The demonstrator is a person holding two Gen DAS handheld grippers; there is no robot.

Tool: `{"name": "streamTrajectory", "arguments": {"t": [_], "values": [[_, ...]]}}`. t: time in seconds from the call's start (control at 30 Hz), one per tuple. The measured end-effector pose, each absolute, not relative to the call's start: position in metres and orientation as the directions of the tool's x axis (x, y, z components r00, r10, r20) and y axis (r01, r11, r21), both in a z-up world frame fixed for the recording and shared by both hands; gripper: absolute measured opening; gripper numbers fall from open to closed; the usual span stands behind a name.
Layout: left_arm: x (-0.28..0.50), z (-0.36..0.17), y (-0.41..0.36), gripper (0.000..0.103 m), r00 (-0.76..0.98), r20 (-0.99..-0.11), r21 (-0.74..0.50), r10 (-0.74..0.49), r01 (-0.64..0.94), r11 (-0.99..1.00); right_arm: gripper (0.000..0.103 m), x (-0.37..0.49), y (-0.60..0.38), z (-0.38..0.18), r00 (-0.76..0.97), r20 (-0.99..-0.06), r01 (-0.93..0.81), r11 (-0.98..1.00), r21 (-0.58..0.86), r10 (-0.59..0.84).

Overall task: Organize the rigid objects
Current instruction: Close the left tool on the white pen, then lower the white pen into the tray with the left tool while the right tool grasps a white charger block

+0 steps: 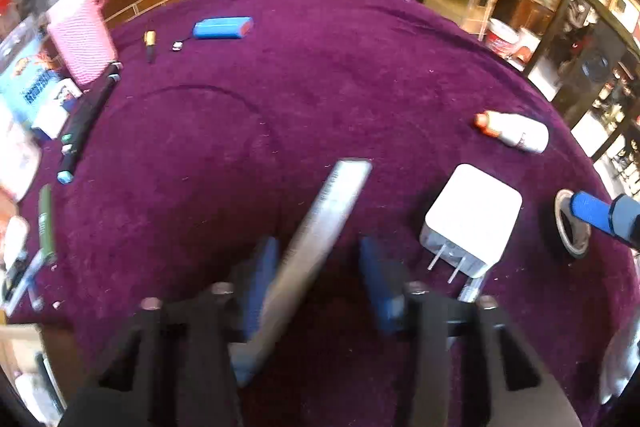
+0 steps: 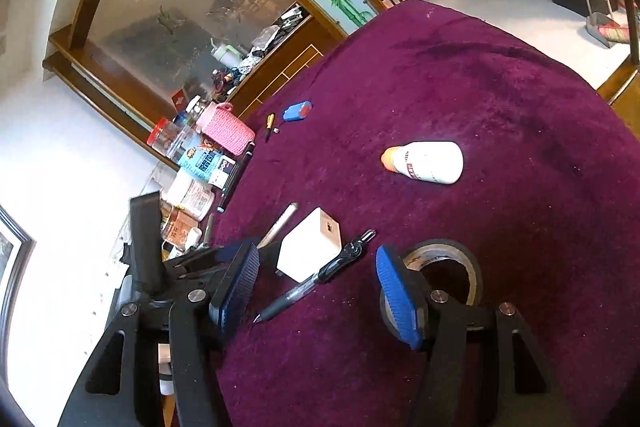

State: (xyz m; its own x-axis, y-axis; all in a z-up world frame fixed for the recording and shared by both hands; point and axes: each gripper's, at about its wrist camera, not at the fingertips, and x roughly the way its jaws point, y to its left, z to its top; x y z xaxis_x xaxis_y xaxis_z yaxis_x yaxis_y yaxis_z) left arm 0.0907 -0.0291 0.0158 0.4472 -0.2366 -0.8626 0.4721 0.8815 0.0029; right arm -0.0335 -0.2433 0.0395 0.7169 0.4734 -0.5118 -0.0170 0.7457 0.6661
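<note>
A flat silver stick (image 1: pixel 332 219) lies slantwise on the purple cloth between the blue pads of my left gripper (image 1: pixel 318 241). The left pad is at its edge, while a gap shows beside the right pad, so the jaws stand open around it; the picture is blurred. A white charger (image 1: pixel 472 215) lies just to the right. My right gripper (image 2: pixel 316 249) is open low over the cloth, with a black pen (image 2: pixel 312 279) and the charger (image 2: pixel 310 247) between its fingers. Its right finger hangs over a tape roll (image 2: pixel 452 259). A white bottle (image 2: pixel 428 163) with an orange cap lies beyond.
The table's left edge is crowded with a pink knitted case (image 1: pixel 80 35), printed boxes (image 1: pixel 36 87) and dark pens (image 1: pixel 86 115). A blue pack (image 1: pixel 222 27) and a small yellow tool (image 1: pixel 150 43) lie at the far left. The purple cloth (image 1: pixel 320 67) drops off at a rounded far edge.
</note>
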Motion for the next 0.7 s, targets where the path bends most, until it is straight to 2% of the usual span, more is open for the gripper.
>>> {"name": "streamTrajectory", "arguments": {"t": [0.03,0.17,0.43,0.7], "values": [[0.086,0.017,-0.029,0.007,0.440,-0.865,0.000,-0.241,0.480,0.877,0.065,-0.032,-0.241,0.040,0.714,-0.517,-0.018,0.751,0.660,0.472],[0.069,0.027,-0.018,0.007,0.438,-0.856,-0.047,-0.275,0.464,0.885,0.065,-0.032,-0.239,0.040,0.719,-0.529,-0.013,0.770,0.638,0.451],[0.005,0.073,0.018,0.007,0.491,-0.773,-0.164,-0.402,0.457,0.874,0.065,-0.031,-0.241,0.033,0.713,-0.549,0.015,0.773,0.634,0.436],[-0.063,0.103,0.088,0.007,0.558,-0.706,-0.252,-0.436,0.377,0.891,0.076,-0.031,-0.216,0.044,0.701,-0.578,-0.036,0.830,0.557,0.418]]}}
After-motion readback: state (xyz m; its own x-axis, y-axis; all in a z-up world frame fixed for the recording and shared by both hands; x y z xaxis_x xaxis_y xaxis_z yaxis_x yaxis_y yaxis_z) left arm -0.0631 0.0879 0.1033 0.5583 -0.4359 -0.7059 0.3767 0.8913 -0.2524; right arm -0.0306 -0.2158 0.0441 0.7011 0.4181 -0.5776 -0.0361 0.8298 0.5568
